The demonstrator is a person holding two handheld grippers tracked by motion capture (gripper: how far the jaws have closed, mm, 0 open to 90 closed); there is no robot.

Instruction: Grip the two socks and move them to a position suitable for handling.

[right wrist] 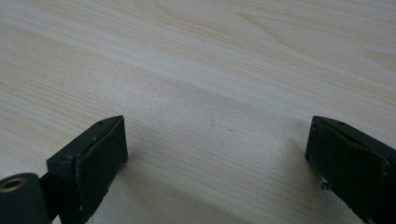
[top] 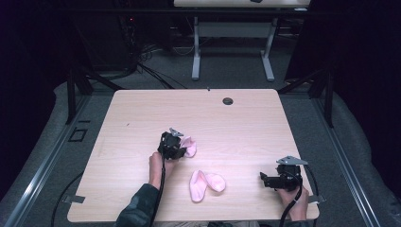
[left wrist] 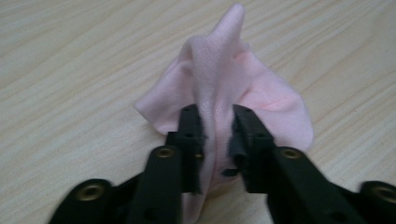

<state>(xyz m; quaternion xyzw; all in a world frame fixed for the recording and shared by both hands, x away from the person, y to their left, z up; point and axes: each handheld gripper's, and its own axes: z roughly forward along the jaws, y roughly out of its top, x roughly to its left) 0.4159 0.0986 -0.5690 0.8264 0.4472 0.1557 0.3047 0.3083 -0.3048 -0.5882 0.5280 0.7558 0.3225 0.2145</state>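
Left gripper [left wrist: 215, 135] was clamped on a bunched pink sock [left wrist: 224, 88]. Right gripper [right wrist: 217, 149] sat wide open, holding nothing, over bare table [right wrist: 233, 56]. Second pink sock [top: 205, 183] lay between them.

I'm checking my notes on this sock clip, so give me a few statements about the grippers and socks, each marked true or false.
1. The left gripper is shut on a pink sock. True.
2. The right gripper holds the other sock. False: its jaws stand wide open over bare wooden table.
3. A second pink sock lies on the table between the two grippers. True.
4. The pinched sock lies flat. False: a fold of it stands up between the jaws.
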